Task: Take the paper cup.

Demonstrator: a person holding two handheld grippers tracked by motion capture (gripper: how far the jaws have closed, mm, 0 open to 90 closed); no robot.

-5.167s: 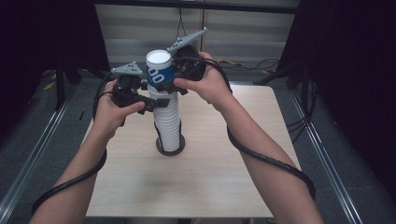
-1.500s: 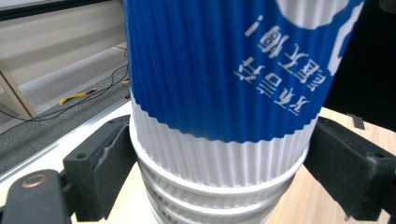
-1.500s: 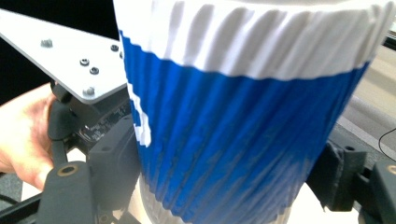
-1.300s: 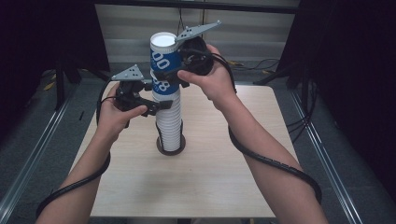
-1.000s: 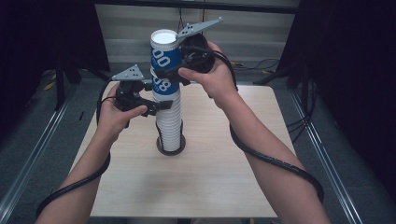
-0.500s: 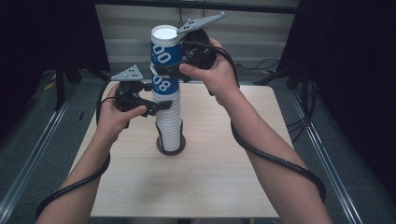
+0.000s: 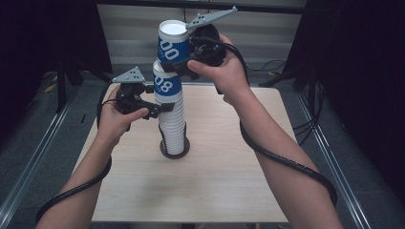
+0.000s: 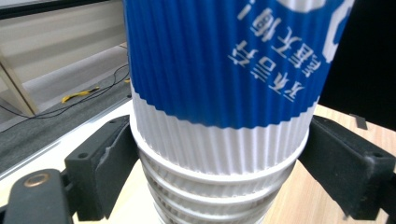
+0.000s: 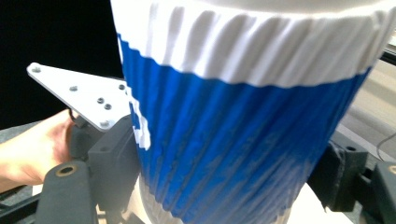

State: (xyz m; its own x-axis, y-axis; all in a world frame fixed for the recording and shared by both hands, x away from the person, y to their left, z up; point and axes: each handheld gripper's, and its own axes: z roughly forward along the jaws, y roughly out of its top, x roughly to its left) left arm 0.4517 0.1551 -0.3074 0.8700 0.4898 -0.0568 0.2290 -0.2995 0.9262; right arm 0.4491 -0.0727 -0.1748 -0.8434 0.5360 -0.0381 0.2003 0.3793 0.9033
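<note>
The right tongs (image 7: 177,67) grip the top cup (image 7: 173,42), lifted higher off the stack (image 7: 172,114) than before; the left tongs (image 7: 160,109), just closing slightly, clasp the stack on the bare desk (image 7: 229,162).

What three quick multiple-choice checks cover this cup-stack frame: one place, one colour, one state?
1. Where does the stack of cups stand?
A. mid-table, on a dark round base
B. on the floor
C. at the table's right edge

2. What colour is the band on the top cup?
A. red
B. blue
C. green

3. What is the state of the top cup?
A. lying on its side
B. crushed flat
C. held by the right hand-held gripper, raised and tilted over the stack

Key: 1 A, the base sits on the table; 2 B, blue with white print; 3 C, jaws flank it in the right gripper view.
</note>
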